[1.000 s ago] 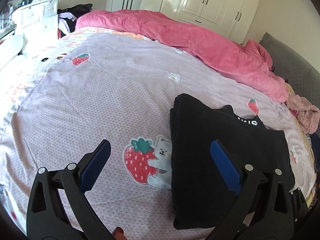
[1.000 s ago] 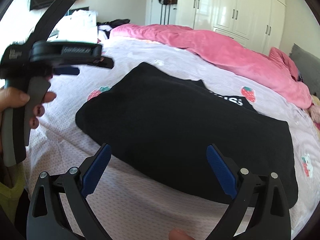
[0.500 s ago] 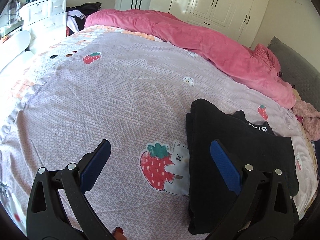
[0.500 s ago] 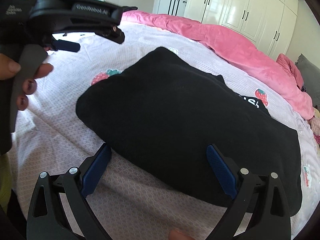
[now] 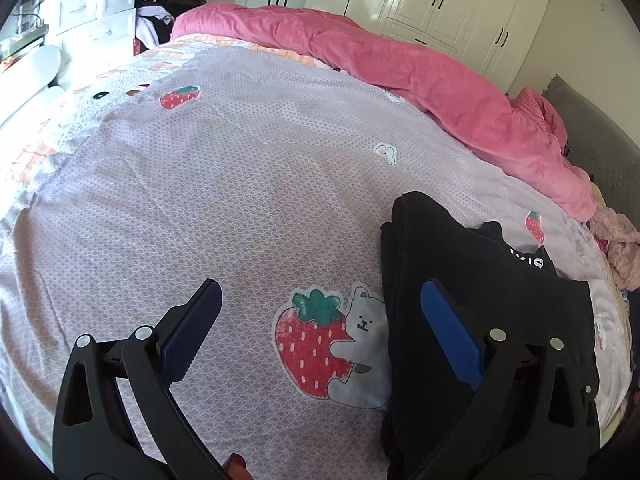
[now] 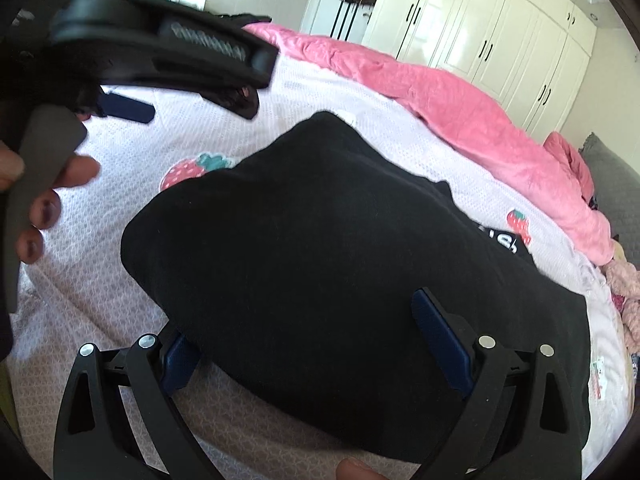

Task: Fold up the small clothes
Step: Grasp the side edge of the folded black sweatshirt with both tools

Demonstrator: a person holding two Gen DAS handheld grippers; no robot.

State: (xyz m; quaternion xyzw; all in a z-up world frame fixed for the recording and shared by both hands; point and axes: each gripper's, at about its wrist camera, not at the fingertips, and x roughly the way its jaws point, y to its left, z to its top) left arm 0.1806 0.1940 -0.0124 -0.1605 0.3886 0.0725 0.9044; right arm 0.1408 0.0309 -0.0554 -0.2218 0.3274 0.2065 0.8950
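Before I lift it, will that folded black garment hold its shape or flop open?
The black garment looks soft and thick, so it will probably sag. Its stacked layers lie loose and may slide apart. The open right gripper straddles one edge, so lifting there likely unfolds it.

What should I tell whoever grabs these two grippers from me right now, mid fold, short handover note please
Left gripper: open, empty, over the bedsheet beside the black garment.
Right gripper: open, one finger at the garment's near edge, the other over it; not clamped.
Garment: lies folded in layers on the sheet, white lettering showing at the far end, pink duvet behind.
Done: at least one fold.
Left: probably close on the near edge and fold once more, then smooth it.
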